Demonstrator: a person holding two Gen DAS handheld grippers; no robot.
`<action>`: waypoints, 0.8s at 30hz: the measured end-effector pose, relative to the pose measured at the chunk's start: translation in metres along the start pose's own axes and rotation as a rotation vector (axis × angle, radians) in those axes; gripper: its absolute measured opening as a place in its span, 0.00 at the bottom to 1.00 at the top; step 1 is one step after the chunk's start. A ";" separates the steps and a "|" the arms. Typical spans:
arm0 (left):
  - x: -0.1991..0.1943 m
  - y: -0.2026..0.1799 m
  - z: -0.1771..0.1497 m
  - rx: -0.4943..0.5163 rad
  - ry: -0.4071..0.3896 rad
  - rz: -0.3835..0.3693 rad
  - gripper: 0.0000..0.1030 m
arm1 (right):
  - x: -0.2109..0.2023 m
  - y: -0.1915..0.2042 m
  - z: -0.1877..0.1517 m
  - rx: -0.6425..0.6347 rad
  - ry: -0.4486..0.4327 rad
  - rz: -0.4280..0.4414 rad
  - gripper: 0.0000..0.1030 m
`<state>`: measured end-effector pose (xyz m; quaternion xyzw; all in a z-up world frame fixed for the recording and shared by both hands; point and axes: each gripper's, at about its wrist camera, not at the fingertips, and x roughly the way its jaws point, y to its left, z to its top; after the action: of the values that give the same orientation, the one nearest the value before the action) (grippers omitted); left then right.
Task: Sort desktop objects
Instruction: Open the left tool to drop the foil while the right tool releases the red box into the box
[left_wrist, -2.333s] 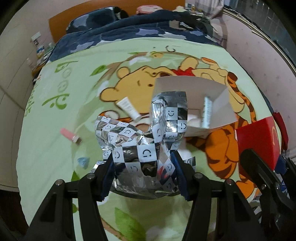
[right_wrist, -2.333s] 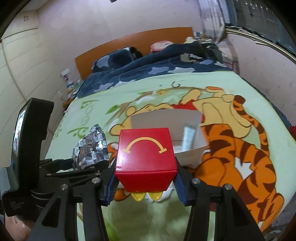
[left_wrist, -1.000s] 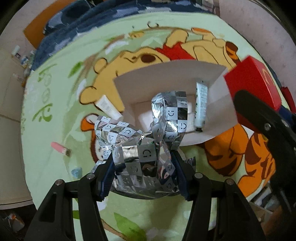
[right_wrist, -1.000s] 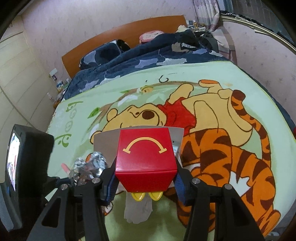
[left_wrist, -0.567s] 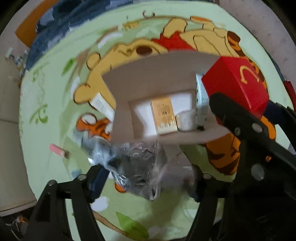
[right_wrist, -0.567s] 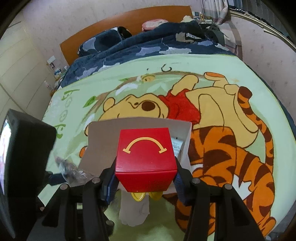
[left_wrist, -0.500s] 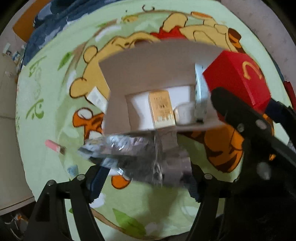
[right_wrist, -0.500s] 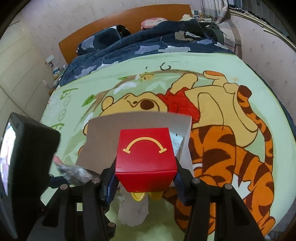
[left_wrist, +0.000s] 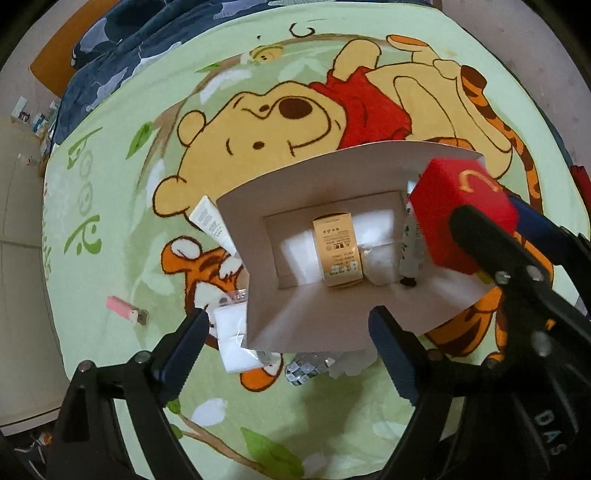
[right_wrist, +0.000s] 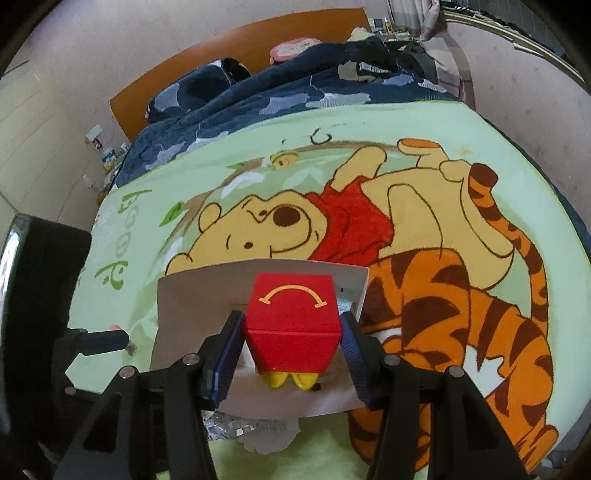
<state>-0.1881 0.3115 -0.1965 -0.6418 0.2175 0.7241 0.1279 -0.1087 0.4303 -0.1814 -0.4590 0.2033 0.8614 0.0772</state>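
1. While my left gripper hangs with jaws wide and empty over the near edge of the white box, my right gripper clamps a red box (yellow arch on its face) above that box's right side.
2. Inside I see a yellow carton and a tube against the right wall.
3. On the blanket, a foil bag lies just outside the near wall, beside a white packet.
4. Further left lie a pink stick and another tube.

Dim, warm indoor light — sharp centres, fisheye-bent edges, dark vignetted corners.
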 end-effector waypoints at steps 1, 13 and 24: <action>-0.002 0.002 0.000 -0.003 -0.004 -0.001 0.87 | -0.001 0.000 0.000 -0.001 -0.002 -0.003 0.52; -0.014 0.023 -0.009 -0.037 -0.014 -0.019 0.87 | 0.016 0.009 0.008 -0.049 0.098 -0.011 0.52; -0.016 0.033 -0.024 -0.057 -0.033 -0.034 0.87 | -0.012 0.024 -0.005 -0.093 0.018 -0.035 0.53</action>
<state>-0.1799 0.2721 -0.1773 -0.6366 0.1838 0.7384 0.1253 -0.1060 0.4067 -0.1671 -0.4732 0.1554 0.8644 0.0691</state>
